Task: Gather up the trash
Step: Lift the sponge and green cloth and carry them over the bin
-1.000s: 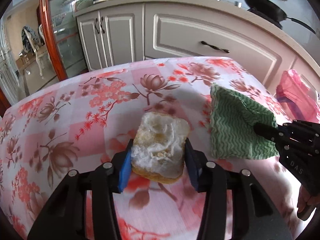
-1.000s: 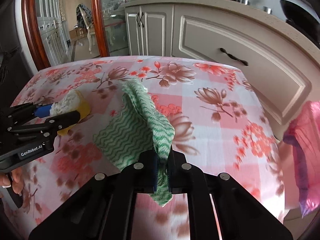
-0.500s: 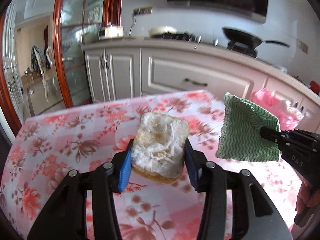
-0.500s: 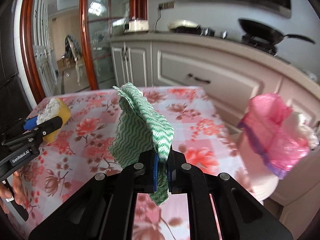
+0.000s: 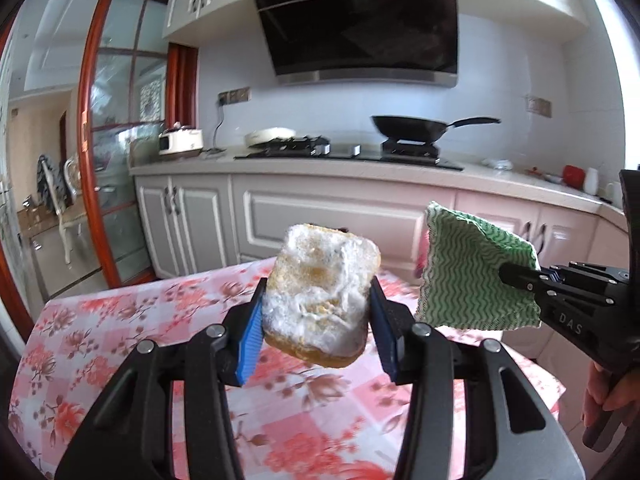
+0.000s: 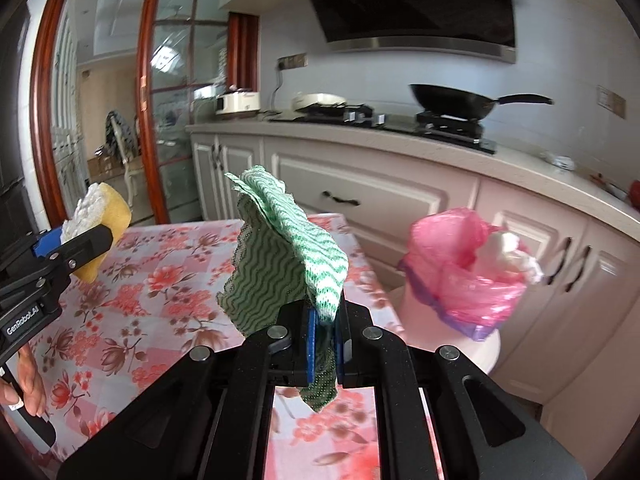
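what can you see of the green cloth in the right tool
The thin green-and-white wavy-striped cloth looks like a disposable wipe, crumpled and folded over itself. The right tool is shut on its lower part, a short tail hanging below the blue pads. It stands up in the air above the floral tablecloth, touching nothing else.

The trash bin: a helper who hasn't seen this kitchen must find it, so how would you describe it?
Start at the long counter with the black wok on the stove, then drop to the floor before its pale cabinet doors, just past the corner of the floral-clothed table. The trash bin is a small pale tub; its crinkled pink bag, already holding white scraps, marks it out.
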